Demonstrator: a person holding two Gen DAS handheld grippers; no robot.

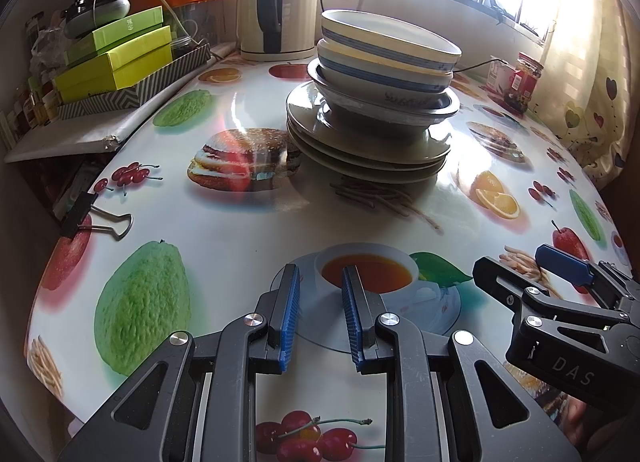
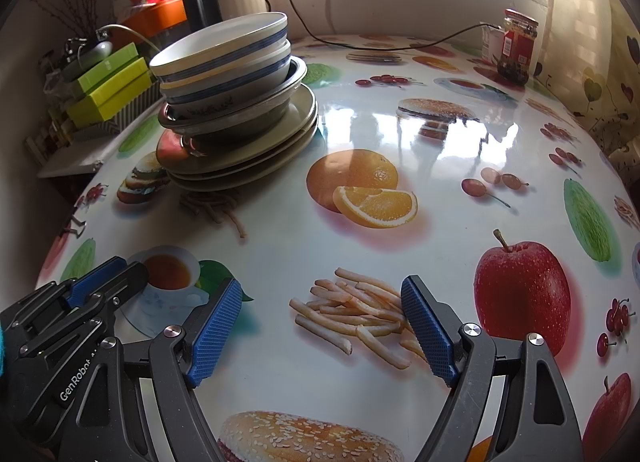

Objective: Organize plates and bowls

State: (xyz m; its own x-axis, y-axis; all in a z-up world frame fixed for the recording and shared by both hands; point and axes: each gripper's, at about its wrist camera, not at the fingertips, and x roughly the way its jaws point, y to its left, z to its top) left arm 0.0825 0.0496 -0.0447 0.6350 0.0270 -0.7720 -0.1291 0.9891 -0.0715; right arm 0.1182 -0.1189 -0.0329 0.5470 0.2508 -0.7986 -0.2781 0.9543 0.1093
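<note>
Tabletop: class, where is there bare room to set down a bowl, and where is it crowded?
Free: the wide stretch between the dish stack and the red-lidded jar, and the near table. Crowded: the side with the green boxes and kettle.

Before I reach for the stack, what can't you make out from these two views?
- Plate count: in both views the bowls cover the plates, so only rims show.
- Inside of the lower bowls: hidden by the top bowl.
- Jar label: too small in both views.
- Right hand-held gripper in the left view: partly cut off by the edge.
</note>
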